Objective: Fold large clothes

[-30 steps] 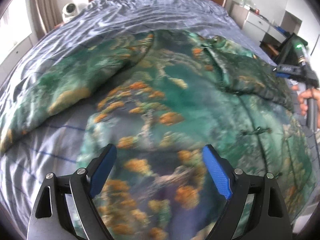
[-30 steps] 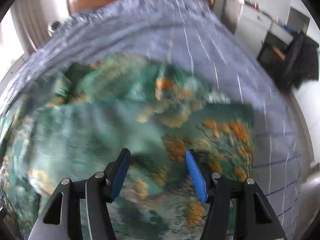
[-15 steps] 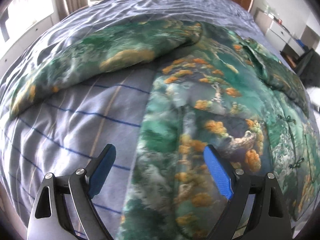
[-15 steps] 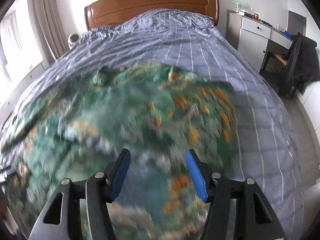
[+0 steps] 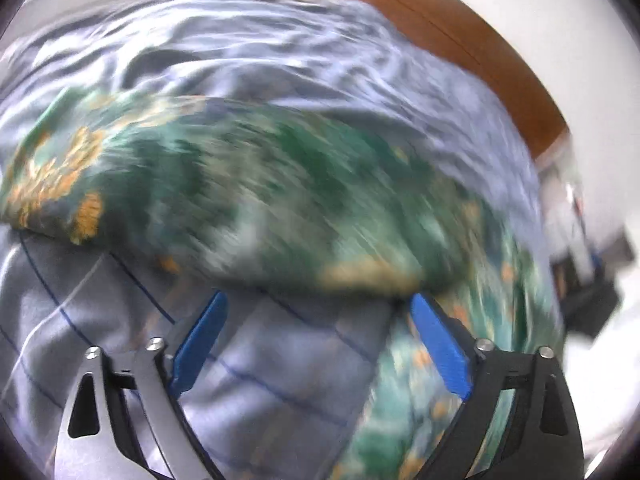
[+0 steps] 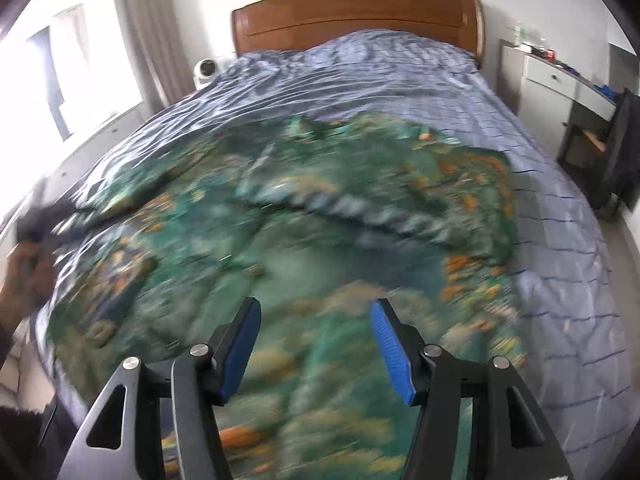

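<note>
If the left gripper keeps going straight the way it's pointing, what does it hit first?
Most likely the striped bedsheet between the opening jaws of the left gripper, which hold nothing. The green printed garment's sleeve lies just beyond; blur makes depth uncertain.

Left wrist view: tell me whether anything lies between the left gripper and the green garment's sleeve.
Nothing visible does. The left gripper hangs over bare blue bedding, its jaws opening with nothing between them. The sleeve of the green garment lies just beyond the fingers, with only bedding in between.
</note>
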Motion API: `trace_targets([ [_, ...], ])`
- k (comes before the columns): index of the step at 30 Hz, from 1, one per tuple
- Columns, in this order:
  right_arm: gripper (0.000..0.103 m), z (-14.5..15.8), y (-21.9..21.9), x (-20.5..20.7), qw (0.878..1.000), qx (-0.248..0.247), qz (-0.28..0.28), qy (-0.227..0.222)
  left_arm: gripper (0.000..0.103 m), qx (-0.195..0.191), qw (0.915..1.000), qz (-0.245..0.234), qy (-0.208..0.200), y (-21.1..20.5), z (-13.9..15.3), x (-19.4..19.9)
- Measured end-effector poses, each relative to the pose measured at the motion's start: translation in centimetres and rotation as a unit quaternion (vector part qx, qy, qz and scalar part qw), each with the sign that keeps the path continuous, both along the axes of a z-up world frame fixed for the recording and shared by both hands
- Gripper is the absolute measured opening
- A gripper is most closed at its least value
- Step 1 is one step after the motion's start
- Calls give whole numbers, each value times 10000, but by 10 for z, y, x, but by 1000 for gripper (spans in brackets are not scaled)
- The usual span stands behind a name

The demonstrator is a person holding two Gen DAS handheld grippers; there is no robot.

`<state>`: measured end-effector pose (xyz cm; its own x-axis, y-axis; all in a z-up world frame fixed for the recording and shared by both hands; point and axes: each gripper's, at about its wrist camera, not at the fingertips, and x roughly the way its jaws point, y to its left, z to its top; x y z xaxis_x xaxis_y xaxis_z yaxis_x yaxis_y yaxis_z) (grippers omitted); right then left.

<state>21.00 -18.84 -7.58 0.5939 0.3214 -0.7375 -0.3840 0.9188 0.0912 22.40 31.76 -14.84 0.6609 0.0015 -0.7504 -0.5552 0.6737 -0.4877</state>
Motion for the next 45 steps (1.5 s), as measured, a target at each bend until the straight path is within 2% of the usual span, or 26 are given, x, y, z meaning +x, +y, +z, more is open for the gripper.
trace_targets([
  [4, 59, 0, 24, -27, 9995, 55, 292, 75, 96, -715, 9928, 960, -54, 42, -27, -12],
  [7, 59, 2, 39, -44, 9988, -37, 489, 48, 94, -779, 9849, 1533, -202, 67, -29, -19],
  [8, 59, 3, 45, -49, 9983, -71, 572, 41, 86, -710, 9836, 1643, -204, 71, -26, -20],
  [9, 59, 3, 48, -53, 9980, -98, 621, 35, 64, -627, 9828, 1728, -177, 74, -24, -20],
  [10, 59, 3, 51, -57, 9977, -140, 668, 19, 49, -547, 9830, 1746, -136, 75, -21, -19],
  [11, 59, 3, 54, -60, 9973, -195, 706, -2, 26, -448, 9842, 1713, -75, 74, -18, -18],
  [12, 59, 2, 57, -62, 9970, -242, 732, -15, 20, -266, 9858, 1660, -30, 71, -12, -17],
  [13, 59, 1, 59, -65, 9968, -275, 747, -16, 18, -70, 9871, 1597, -10, 69, -6, -18],
  [15, 59, -1, 62, -67, 9969, -264, 743, 15, 15, 626, 9884, 1379, 62, 52, 16, -11],
  [17, 59, -2, 64, -69, 9972, -186, 721, 55, 14, 1591, 9815, 1059, 110, 22, 47, 2],
  [19, 59, -2, 65, -71, 9976, -78, 682, 78, 14, 2636, 9630, 549, 74, -21, 81, 18],
  [21, 59, -1, 64, -73, 9980, 11, 633, 86, 13, 3491, 9371, 44, -21, -64, 106, 27],
  [22, 59, -1, 64, -74, 9981, 28, 617, 88, 13, 4033, 9143, -359, -99, -99, 117, 35],
  [24, 59, -1, 62, -77, 9983, 44, 570, 81, 13, 4659, 8800, -897, -212, -144, 127, 41],
  [25, 59, -1, 60, -79, 9985, 52, 539, 72, 13, 5010, 8558, -1267, -231, -177, 126, 45],
  [28, 59, 0, 54, -84, 9989, 56, 460, 55, 23, 5415, 8122, -2170, -4, -238, 104, 60],
  [29, 59, 0, 52, -86, 9991, 53, 426, 58, 45, 5366, 8038, -2566, 147, -257, 89, 66],
  [30, 59, 0, 48, -88, 9992, 50, 381, 54, 81, 5185, 8030, -2922, 297, -272, 74, 70],
  [31, 59, 0, 45, -89, 9994, 48, 349, 56, 94, 4998, 8056, -3158, 390, -283, 63, 70],
  [32, 59, 1, 42, -91, 9995, 45, 302, 53, 98, 4761, 8089, -3424, 422, -293, 51, 65],
  [35, 59, 6, 28, -98, 9999, 72, 134, -26, 98, 4326, 8220, -3668, 508, -298, 32, 48],
  [37, 59, 8, 20, -100, 9999, 123, 42, -43, 98, 4113, 8366, -3583, 496, -289, 32, 32],
  [40, 59, 6, 12, -90, 9998, 198, -13, 65, 98, 3595, 8737, -3249, 433, -258, 45, 0],
  [42, 59, 6, 16, -74, 9994, 329, 70, 111, 98, 3358, 8913, -3012, 448, -242, 49, -16],
  [44, 59, 8, 25, -47, 9980, 577, 123, 206, 98, 3224, 9002, -2882, 510, -236, 45, -28],
  [45, 59, 8, 32, -29, 9964, 768, 176, 316, 98, 3217, 9015, -2842, 554, -234, 44, -32],
])
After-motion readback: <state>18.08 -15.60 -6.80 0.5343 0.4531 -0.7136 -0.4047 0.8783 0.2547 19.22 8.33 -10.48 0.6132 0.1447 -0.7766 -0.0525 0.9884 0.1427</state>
